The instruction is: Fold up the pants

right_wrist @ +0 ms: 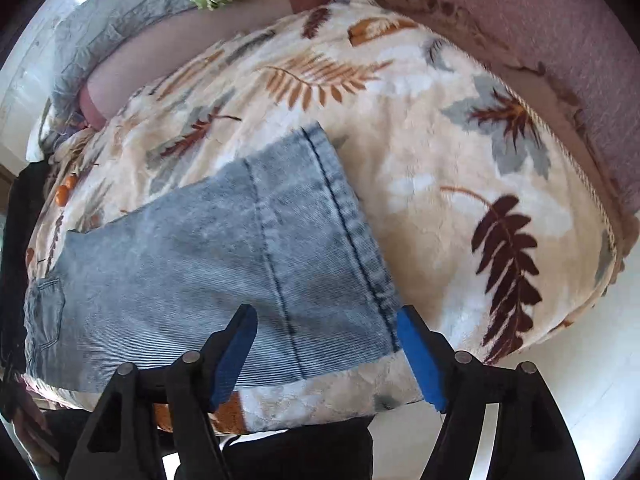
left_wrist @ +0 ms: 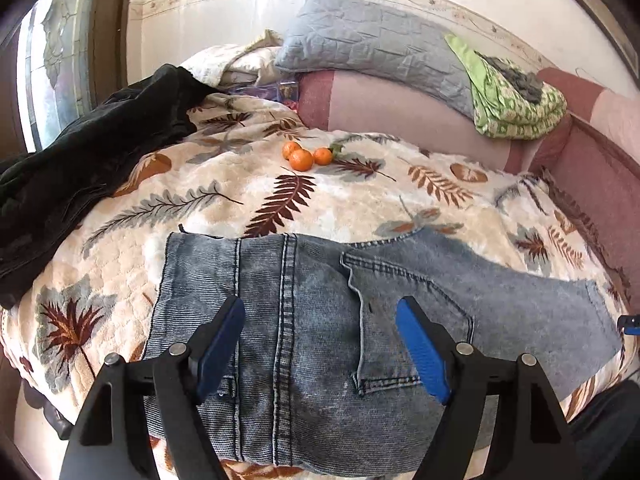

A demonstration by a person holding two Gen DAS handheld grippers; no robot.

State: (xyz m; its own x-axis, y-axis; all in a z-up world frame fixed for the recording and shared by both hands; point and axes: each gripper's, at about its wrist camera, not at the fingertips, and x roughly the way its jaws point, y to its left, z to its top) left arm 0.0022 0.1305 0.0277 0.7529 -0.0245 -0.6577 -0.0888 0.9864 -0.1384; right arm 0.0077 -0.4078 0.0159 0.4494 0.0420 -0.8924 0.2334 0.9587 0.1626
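Light blue jeans (left_wrist: 320,312) lie flat and folded lengthwise on the leaf-print blanket (left_wrist: 248,184), waist at the left, back pocket facing up. My left gripper (left_wrist: 320,308) hovers over the seat of the jeans, jaws wide apart, nothing between the blue pads. In the right wrist view the hem end of the jeans (right_wrist: 240,256) lies on the blanket (right_wrist: 440,160) near its front edge. My right gripper (right_wrist: 327,318) stands open above that hem corner, and its pads do not press the cloth.
Three oranges (left_wrist: 306,156) sit mid-blanket beyond the jeans. A dark garment (left_wrist: 80,160) is heaped at the left edge. A grey pillow (left_wrist: 372,40) and a folded green cloth (left_wrist: 516,100) rest on the pink sofa back (left_wrist: 400,112). The floor (right_wrist: 580,380) shows at the right.
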